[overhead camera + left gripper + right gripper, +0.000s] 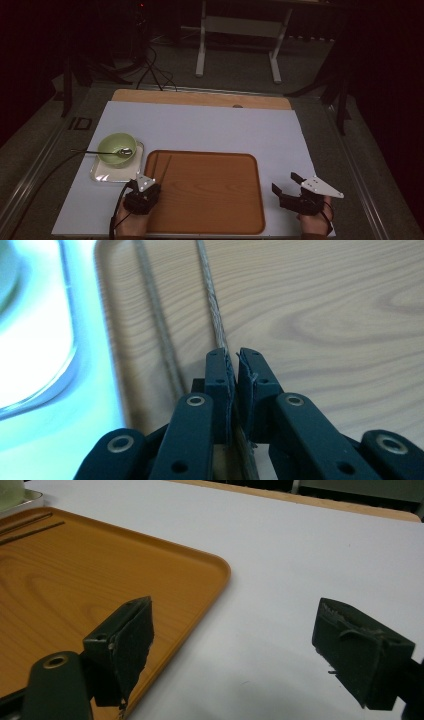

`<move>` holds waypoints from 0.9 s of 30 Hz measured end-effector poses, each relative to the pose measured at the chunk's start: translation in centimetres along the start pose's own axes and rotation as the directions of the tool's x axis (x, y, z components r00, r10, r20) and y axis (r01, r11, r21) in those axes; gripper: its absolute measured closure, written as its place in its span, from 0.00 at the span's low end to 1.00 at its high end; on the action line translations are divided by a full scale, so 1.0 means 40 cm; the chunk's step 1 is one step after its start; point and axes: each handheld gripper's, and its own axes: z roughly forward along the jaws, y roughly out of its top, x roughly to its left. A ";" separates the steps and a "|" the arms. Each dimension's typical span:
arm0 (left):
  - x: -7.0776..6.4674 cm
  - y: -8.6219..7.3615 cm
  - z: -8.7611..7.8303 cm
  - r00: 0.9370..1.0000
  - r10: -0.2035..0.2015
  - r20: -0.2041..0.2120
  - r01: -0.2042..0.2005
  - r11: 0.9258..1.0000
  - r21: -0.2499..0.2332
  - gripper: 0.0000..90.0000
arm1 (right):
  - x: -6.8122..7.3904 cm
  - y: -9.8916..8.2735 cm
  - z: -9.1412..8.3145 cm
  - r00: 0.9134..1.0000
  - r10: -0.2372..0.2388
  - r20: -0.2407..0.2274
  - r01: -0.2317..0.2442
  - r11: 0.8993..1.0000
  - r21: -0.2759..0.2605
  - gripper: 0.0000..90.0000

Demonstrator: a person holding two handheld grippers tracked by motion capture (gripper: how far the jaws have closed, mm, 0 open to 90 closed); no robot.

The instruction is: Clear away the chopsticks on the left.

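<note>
Your left gripper (234, 362) has its jaws pinched nearly together on one chopstick (212, 300), with the thin wooden stick caught between the pads at its near end. That chopstick lies on the wooden tray (210, 200), in the tray's left part, and its long axis runs away from you toward the tray's far edge, leaning slightly to the right as it goes (in the left gripper view it climbs straight up from the jaws and out past the top of the frame, so its far tip is cut off there). The second chopstick (160, 325) lies just beside it on the left, close to the tray's raised left rim, apart from the first and roughly parallel to it. Its near end slips behind the black jaw links and you cannot see where it stops.

From the high view both sticks read only as two faint dark lines (162, 167) ahead of your left hand, too thin and dim to tell whether the gripped one is lifted or resting.

Your right gripper (292, 187) hangs over the white mat (225, 125) just right of the tray, jaws spread wide with nothing between them.

Left of the tray, a green bowl (116, 146) with a spoon (107, 151) in it sits on a small metal tray (107, 172).
</note>
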 end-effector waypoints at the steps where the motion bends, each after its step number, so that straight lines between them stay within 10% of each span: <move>1: 0.000 0.000 0.000 1.000 0.000 0.000 0.000 1.000 0.000 0.93 | 0.000 0.000 0.000 1.000 0.002 0.001 -0.002 1.000 0.000 0.19; 18: 0.010 0.001 -0.012 1.000 -0.012 0.013 0.012 1.000 -0.025 0.83 | 0.000 0.000 0.000 1.000 0.001 0.001 -0.001 1.000 -0.001 0.19; 27: 0.019 0.014 -0.036 0.995 0.013 0.096 -0.004 0.995 -0.100 0.70 | 0.000 0.000 -0.001 1.000 -0.001 0.000 0.001 1.000 0.001 0.19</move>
